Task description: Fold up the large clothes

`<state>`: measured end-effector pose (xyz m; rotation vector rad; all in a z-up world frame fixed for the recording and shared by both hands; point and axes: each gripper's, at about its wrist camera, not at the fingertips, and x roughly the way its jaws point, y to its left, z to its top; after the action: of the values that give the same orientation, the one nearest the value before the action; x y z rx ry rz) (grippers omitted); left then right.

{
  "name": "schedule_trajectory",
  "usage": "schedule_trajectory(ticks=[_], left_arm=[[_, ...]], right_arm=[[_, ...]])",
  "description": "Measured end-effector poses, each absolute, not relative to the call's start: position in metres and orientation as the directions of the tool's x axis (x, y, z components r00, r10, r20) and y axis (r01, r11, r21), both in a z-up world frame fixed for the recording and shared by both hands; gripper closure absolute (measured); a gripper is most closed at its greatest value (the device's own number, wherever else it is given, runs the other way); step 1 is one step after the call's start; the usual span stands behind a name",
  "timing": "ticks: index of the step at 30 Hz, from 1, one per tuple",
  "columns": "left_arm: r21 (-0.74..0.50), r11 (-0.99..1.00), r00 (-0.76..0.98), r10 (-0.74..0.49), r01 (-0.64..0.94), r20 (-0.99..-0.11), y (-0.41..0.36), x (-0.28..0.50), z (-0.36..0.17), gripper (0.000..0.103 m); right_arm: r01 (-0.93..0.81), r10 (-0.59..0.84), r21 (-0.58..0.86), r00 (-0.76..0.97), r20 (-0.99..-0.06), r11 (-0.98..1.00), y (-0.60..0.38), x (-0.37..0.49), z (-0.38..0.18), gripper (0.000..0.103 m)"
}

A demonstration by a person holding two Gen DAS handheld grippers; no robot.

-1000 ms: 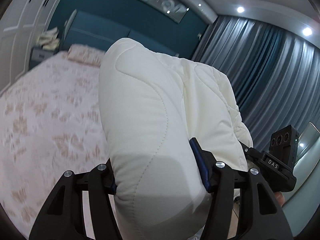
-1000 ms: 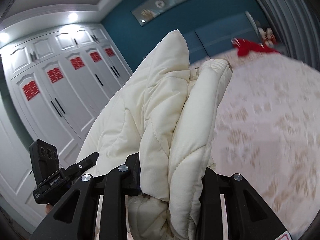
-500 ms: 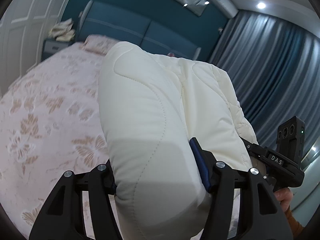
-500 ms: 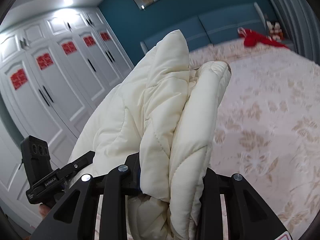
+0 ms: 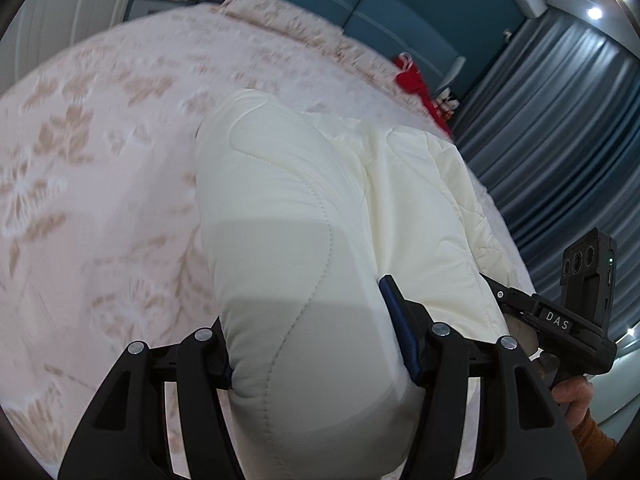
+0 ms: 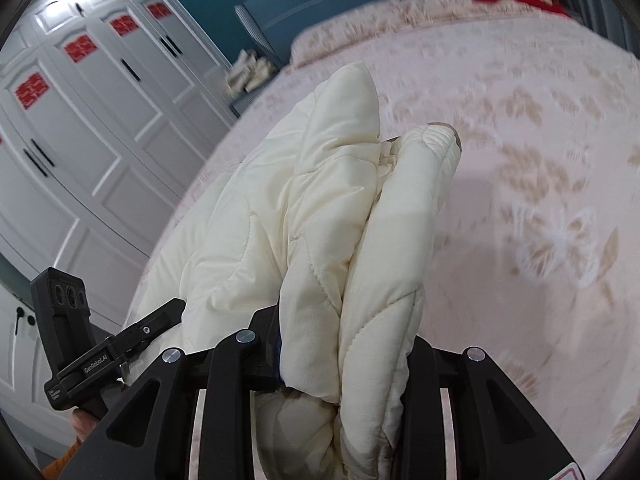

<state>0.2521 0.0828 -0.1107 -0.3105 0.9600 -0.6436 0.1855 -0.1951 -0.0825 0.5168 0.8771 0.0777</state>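
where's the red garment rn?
Red garment lies at the far end of the bed by the blue headboard, curtain side; upper right in both wrist views.

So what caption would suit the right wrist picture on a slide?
Right tool shut on a bunched cream quilted coat above a floral bedspread, white wardrobe behind.

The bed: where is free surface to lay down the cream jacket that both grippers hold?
The floral bedspread lies bare ahead of the cream jacket, from its edge to the pillows. Only the far corner by the curtains is taken, where a red item lies.
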Motion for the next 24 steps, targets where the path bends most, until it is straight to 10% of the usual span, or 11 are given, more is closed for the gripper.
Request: schedule_trajectory(ticks=[12,20,24], left_arm=[[-0.496,0.816,0.419,-0.578,0.298,-0.700,0.091,0.236,-0.135,0.032],[-0.209,0.939,0.575,-0.334,0.273,-0.747,0.097,0.208,-0.050,0.029],[-0.001,0.967,0.664,-0.175,0.254,-0.727,0.073,0.206,-0.005,0.029]], right_arm=[[0.228,0.309,0.519,0.586,-0.749,0.824,-0.211,0.174,-0.121,0.052],[0.318,0.137,0.432,0.651,-0.747,0.844,-0.241,0.113,-0.037,0.038],[0.228,0.088,0.305,0.651,-0.754,0.924,-0.216,0.116,0.009,0.086]])
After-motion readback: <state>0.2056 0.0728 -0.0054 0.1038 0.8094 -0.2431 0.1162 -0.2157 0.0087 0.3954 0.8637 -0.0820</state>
